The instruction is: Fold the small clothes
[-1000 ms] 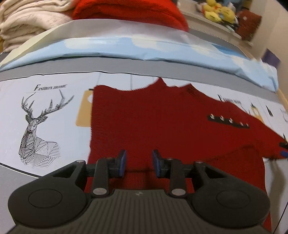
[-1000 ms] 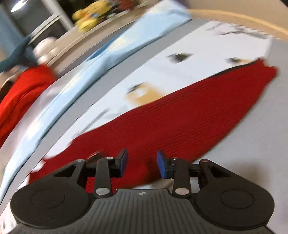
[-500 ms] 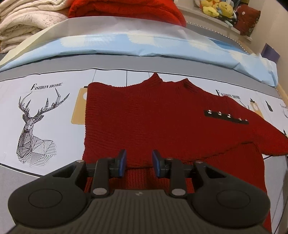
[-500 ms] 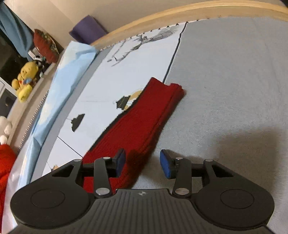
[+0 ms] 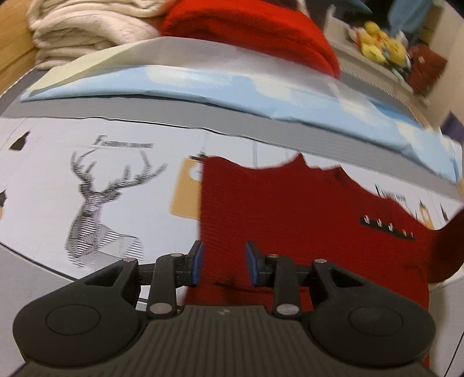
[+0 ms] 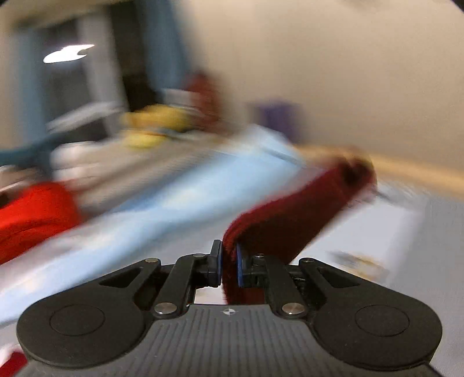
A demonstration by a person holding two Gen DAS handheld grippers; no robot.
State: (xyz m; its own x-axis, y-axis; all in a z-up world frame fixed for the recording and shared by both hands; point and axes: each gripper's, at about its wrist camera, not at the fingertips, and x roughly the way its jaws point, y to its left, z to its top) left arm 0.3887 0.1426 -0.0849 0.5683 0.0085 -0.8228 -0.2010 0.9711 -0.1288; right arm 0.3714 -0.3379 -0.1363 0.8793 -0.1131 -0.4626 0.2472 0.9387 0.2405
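A: L view? 
B: Left gripper (image 5: pixel 222 262) jaws apart, nothing pinched, over red sweater (image 5: pixel 304 220) flat on deer-print sheet (image 5: pixel 95 203); blankets (image 5: pixel 87 26) at back.
A: R view? 
B: Blurry. Right gripper (image 6: pixel 228 262) clenched on sleeve (image 6: pixel 293 208), lifted off the sheet; beige wall (image 6: pixel 333 72) behind.

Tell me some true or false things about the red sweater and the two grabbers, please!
1. The right gripper has its jaws closed on the dark red sweater's sleeve. True.
2. The left gripper is squeezing the dark red sweater. False: its jaws stand apart above the sweater, pinching nothing.
3. A deer drawing is printed on the sheet left of the sweater. True.
4. The sleeve lies flat on the bed. False: it is lifted into the air by the right gripper.
5. The sweater has a dark strip with small silver studs. True.
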